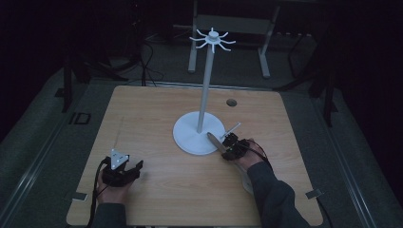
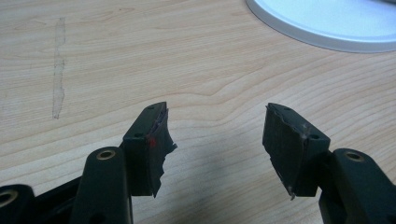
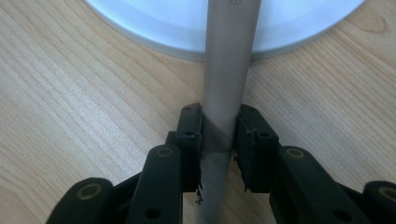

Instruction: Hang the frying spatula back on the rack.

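A white stand has a round base (image 1: 190, 135), a tall pole (image 1: 205, 90) and a ring of hooks (image 1: 213, 39) at the top. My right gripper (image 1: 228, 143) sits just right of the base, with the jaws closed against a flat grey metal bar (image 3: 229, 70). That bar (image 1: 213, 139) reaches forward over the rim of the base (image 3: 154, 23); what kind of utensil it is I cannot tell. My left gripper (image 1: 135, 168) rests low over the table's near left part. Its jaws (image 2: 217, 112) stand wide apart, with bare wood between them.
The wooden table (image 1: 152, 114) has a small round hole (image 1: 231, 102) at the back right. A thin pale rod (image 1: 233, 128) sticks out beside my right gripper. The base's rim (image 2: 327, 28) lies ahead and right of my left gripper. Grey frame legs (image 1: 192, 52) stand behind the table.
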